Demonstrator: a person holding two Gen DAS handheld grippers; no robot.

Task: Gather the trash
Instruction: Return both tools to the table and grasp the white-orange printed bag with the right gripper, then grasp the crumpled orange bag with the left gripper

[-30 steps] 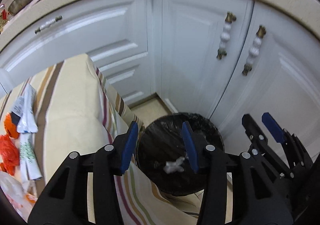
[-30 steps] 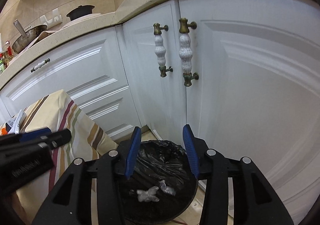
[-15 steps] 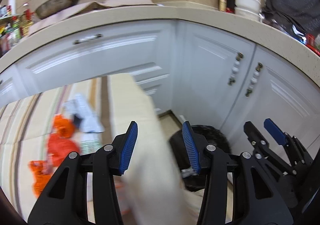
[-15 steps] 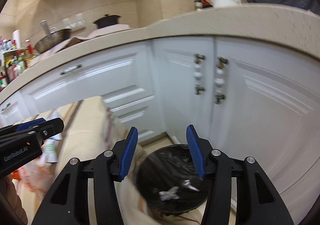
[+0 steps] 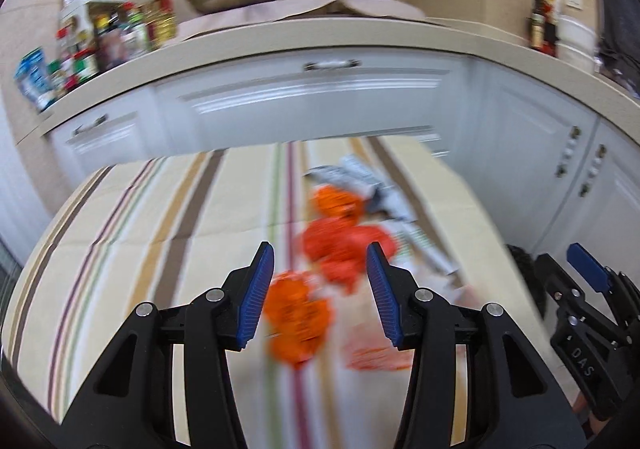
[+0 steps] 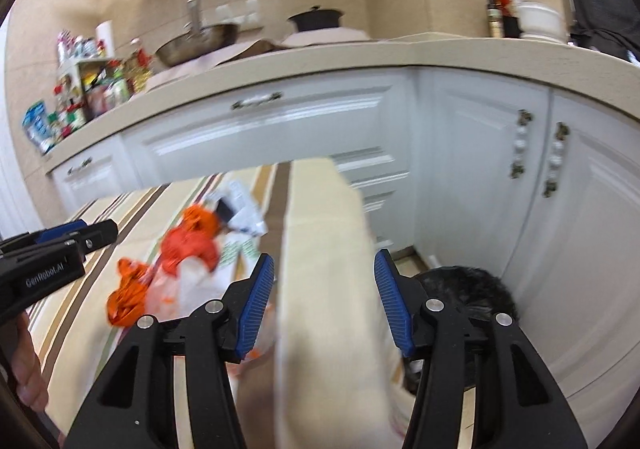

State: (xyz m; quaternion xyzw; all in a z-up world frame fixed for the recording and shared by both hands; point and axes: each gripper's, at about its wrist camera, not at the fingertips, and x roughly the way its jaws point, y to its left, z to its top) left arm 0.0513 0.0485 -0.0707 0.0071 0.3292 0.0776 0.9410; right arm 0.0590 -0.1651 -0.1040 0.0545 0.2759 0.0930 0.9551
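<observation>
Orange crumpled wrappers [image 5: 340,245] and white wrappers [image 5: 360,179] lie on a striped tablecloth [image 5: 160,209]. My left gripper [image 5: 320,289] is open and empty, above the orange pieces. My right gripper [image 6: 324,301] is open and empty over the table's right edge; it also shows at the right in the left wrist view [image 5: 576,273]. The black-bagged trash bin [image 6: 468,289] stands on the floor right of the table. The trash also shows in the right wrist view [image 6: 188,245]. Both views are motion-blurred.
White kitchen cabinets [image 5: 312,101] run behind the table, under a beige counter [image 5: 320,37] with a pan, a pot and bottles. The left gripper's body [image 6: 52,253] shows at the left in the right wrist view.
Both grippers have swung left and up from over the trash bin to the table. The orange and white trash has come in front of the left gripper. Both stay open.
</observation>
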